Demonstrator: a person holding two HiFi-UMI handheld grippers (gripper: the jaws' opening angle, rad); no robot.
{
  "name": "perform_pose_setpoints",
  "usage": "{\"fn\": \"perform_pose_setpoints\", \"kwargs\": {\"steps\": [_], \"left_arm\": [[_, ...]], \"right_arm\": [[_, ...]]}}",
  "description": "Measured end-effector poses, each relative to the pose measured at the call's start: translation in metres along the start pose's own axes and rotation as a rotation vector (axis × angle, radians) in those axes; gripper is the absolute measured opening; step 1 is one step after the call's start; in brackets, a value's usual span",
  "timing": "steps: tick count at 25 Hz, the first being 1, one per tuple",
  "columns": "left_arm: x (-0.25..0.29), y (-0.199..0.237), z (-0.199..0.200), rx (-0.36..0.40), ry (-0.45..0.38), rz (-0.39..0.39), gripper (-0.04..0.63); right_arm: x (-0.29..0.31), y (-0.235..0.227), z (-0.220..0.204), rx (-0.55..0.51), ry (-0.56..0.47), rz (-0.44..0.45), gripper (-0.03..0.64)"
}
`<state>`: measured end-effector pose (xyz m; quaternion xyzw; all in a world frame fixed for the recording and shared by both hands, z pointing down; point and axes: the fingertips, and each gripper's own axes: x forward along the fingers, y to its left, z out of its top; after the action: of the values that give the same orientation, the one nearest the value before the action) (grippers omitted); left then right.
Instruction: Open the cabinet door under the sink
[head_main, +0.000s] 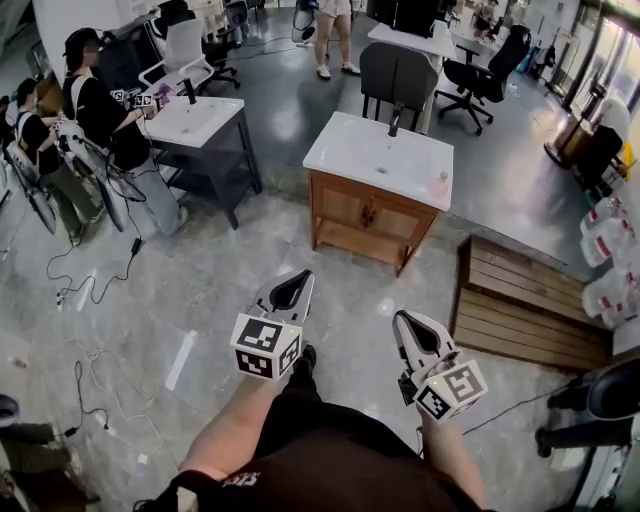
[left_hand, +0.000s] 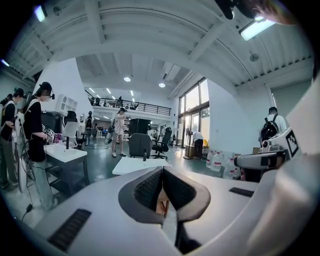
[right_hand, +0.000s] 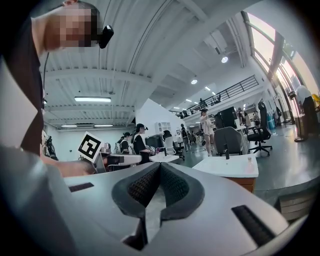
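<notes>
- The wooden cabinet (head_main: 362, 228) stands on the floor ahead, well apart from both hand-held grippers. It looks heavy and rigid, so it is unlikely to shift when a door is pulled.
- Its white sink top (head_main: 378, 155) overhangs the front. It is hard and probably slick, so not a place to grip.
- Two cabinet doors (head_main: 343, 205) sit side by side beneath, both closed. They are likely stiff hinged panels that swing lightly.
- The left hand-held gripper (head_main: 298, 279) and right hand-held gripper (head_main: 405, 325) each have jaws pressed together with nothing between them.
- Small pulls (head_main: 368, 213) seem to sit by the centre seam, their shape too small to tell. They look like the best place to take hold, pinched squarely since they may be slippery.
</notes>
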<state>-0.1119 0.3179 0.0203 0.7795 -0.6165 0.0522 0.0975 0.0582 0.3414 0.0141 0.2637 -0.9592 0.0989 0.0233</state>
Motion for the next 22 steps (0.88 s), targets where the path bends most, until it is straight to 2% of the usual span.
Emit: {"fn": "perform_pose_setpoints", "kwargs": {"steps": [13,22], "left_arm": [[0.137,0.118,0.025,0.010,0.050,-0.083,0.018],[0.186,0.187,0.026,0.001,0.080,-0.120,0.018]], "right_arm": [[0.158,-0.083,0.011,0.051,0.048,-0.041,0.014],[0.245,-0.109,0.020,0.075,0.044,-0.065,0.014]]}}
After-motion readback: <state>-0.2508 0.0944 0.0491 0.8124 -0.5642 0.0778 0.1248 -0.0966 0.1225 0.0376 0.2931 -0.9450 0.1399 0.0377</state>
